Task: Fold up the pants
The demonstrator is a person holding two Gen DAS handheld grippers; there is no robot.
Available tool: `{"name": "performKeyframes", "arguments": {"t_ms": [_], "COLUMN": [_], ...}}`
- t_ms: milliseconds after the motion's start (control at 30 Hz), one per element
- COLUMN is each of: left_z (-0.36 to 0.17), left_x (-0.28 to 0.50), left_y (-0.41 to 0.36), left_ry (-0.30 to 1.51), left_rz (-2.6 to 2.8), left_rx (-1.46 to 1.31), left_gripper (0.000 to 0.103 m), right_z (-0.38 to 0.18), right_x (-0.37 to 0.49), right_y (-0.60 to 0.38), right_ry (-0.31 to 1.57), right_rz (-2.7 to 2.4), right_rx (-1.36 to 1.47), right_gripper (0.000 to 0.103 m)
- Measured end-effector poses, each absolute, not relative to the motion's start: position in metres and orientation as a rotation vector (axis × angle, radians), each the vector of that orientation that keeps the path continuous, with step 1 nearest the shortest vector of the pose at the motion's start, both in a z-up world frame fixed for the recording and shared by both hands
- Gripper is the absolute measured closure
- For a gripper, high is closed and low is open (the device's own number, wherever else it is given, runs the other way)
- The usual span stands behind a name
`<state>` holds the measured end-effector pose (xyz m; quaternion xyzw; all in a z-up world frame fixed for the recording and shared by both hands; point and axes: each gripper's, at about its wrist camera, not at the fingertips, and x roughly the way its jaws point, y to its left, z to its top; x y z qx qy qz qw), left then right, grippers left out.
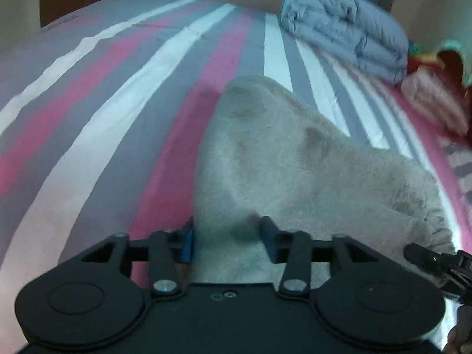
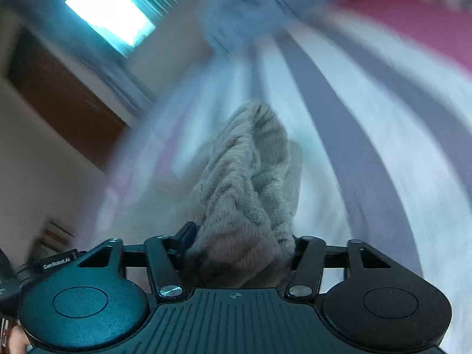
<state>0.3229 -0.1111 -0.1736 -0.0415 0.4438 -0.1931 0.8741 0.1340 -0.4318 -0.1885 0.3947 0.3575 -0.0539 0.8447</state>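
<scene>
Nearest me, my left gripper pinches the fuzzy grey pants; my right gripper clamps a bunched fold of them. Beyond, they lie on the striped bedsheet, a folded grey blanket farthest.

- A bedsheet striped in pink, grey and white is spread out.
- A folded grey quilt is laid at its far edge.
- Red and pink clothes are piled beside the quilt.
- A brown door is seen, blurred.
</scene>
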Motion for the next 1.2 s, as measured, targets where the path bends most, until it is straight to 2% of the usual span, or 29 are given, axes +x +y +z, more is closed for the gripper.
{"name": "performKeyframes", "arguments": {"t_ms": [33, 67, 133, 233, 333, 467, 533, 600, 667, 733, 767, 800, 900, 1200], "left_z": [-0.171, -0.166, -0.153, -0.142, -0.149, -0.176, -0.170, -0.155, -0.138, -0.123, -0.116, -0.110, -0.098, -0.076], "left_x": [0.320, 0.317, 0.306, 0.295, 0.281, 0.276, 0.274, 0.270, 0.262, 0.250, 0.243, 0.237, 0.219, 0.147], "left_y": [-0.107, -0.102, -0.093, -0.100, -0.111, -0.126, -0.128, -0.122, -0.113, -0.106, -0.103, -0.102, -0.103, -0.089], "left_ry": [0.929, 0.916, 0.860, 0.834, 0.847, 0.937, 0.927, 0.928, 0.915, 0.885, 0.872, 0.865, 0.889, 0.872], "left_rz": [-0.379, -0.356, -0.350, -0.392, -0.422, -0.419, -0.427, -0.434, -0.430, -0.413, -0.408, -0.407, -0.405, -0.407], "left_rx": [-0.091, -0.100, -0.118, -0.098, -0.058, 0.068, 0.096, 0.081, 0.051, 0.050, 0.057, 0.066, 0.091, 0.130], "left_gripper": [0.037, 0.036, 0.033, 0.033, 0.033, 0.031, 0.033, 0.033, 0.027, 0.019, 0.017, 0.016, 0.014, 0.010], "right_z": [-0.190, -0.186, -0.162, -0.120, -0.101, -0.141, -0.159, -0.154, -0.144, -0.129, -0.121, -0.112, -0.091, -0.083], "right_x": [0.127, 0.121, 0.108, 0.103, 0.121, 0.129, 0.128, 0.129, 0.120, 0.103, 0.092, 0.079, 0.059, -0.006], "right_y": [-0.433, -0.433, -0.433, -0.425, -0.401, -0.377, -0.376, -0.377, -0.384, -0.398, -0.401, -0.401, -0.396, -0.382], "right_ry": [0.732, 0.718, 0.652, 0.537, 0.536, 0.683, 0.691, 0.704, 0.696, 0.621, 0.581, 0.546, 0.527, 0.701], "right_rz": [-0.111, -0.118, -0.167, -0.174, -0.037, -0.049, -0.065, -0.070, -0.072, -0.098, -0.109, -0.124, -0.114, -0.127], "right_rx": [0.846, 0.835, 0.736, 0.610, 0.585, 0.575, 0.511, 0.492, 0.595, 0.738, 0.775, 0.790, 0.788, 0.972], "right_gripper": [0.037, 0.032, 0.029, 0.029, 0.029, 0.030, 0.034, 0.037, 0.037, 0.029, 0.010, 0.000, 0.000, 0.000]}}
